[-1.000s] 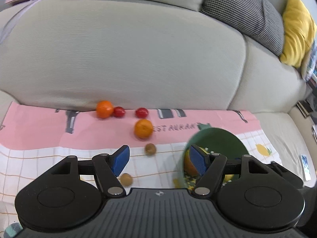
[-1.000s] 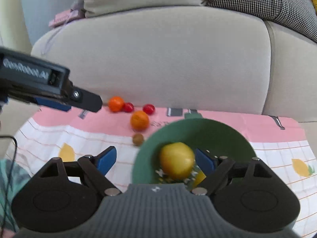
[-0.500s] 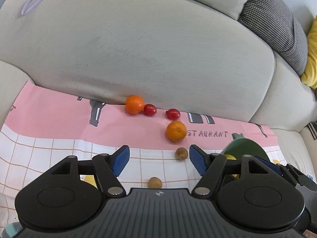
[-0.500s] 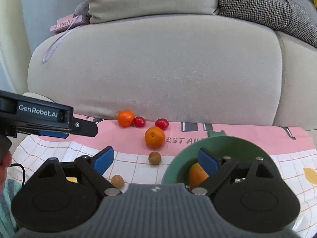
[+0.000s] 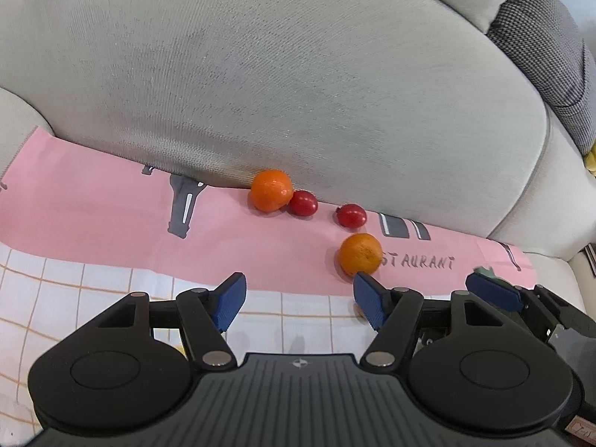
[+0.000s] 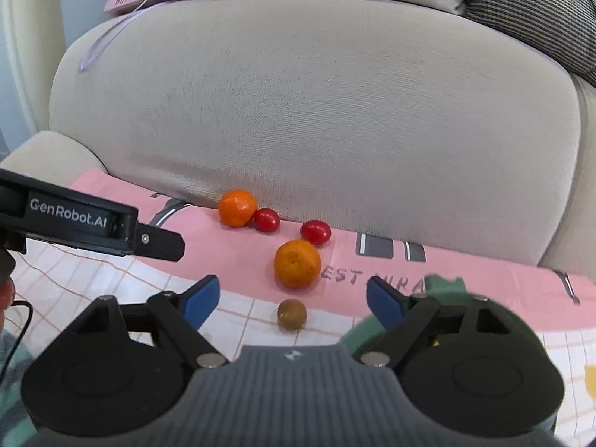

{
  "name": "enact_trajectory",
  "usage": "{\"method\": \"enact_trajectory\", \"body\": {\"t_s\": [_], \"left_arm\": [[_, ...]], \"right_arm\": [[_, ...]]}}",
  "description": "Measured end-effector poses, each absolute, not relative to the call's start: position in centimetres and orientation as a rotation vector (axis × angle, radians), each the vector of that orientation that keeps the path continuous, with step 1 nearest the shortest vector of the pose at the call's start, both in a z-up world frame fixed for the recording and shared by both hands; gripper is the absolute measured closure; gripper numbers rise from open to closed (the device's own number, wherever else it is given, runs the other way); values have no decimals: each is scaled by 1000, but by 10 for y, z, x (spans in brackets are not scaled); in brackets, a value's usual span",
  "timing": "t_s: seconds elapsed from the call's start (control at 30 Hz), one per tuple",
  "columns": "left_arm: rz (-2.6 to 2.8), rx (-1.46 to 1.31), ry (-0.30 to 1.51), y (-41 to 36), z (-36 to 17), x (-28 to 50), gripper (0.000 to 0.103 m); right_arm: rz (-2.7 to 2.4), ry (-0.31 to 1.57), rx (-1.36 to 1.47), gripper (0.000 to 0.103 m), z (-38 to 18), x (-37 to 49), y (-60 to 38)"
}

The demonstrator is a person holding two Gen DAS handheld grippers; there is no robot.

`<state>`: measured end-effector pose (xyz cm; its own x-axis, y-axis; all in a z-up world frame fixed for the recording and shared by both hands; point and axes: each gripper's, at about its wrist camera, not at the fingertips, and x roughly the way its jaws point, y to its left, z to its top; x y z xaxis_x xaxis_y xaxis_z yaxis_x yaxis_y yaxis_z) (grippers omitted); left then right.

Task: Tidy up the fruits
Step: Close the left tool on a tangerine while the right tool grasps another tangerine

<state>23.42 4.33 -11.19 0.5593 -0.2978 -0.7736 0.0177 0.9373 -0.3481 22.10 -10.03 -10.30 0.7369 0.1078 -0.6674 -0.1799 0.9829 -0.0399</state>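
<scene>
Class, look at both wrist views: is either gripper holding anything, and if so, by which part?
Nothing is held. The left gripper and right gripper are both closing on empty air, with no fruit between their pads.

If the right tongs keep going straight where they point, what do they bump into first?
Probably the small brown fruit, lying loose between the closing right tongs; the orange sits just beyond. Depth is hard to judge.

Both grippers' fingers narrowed, nearing the oranges (image 5: 360, 254).
</scene>
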Motion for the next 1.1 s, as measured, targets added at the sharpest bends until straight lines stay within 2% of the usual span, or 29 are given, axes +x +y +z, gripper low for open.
{"method": "enact_trajectory", "body": {"t_s": [0.23, 0.7, 0.83, 1.1], "left_arm": [[-169, -322, 968, 50, -130, 260, 29], [-168, -162, 906, 38, -155, 306, 30], [-177, -145, 906, 34, -167, 315, 31], [-192, -103, 918, 30, -177, 335, 41]], "right_arm": [[158, 769, -99, 33, -119, 261, -96], [101, 858, -166, 45, -156, 300, -76], [91, 891, -131, 51, -159, 306, -80], [107, 951, -79, 53, -162, 312, -88]]}}
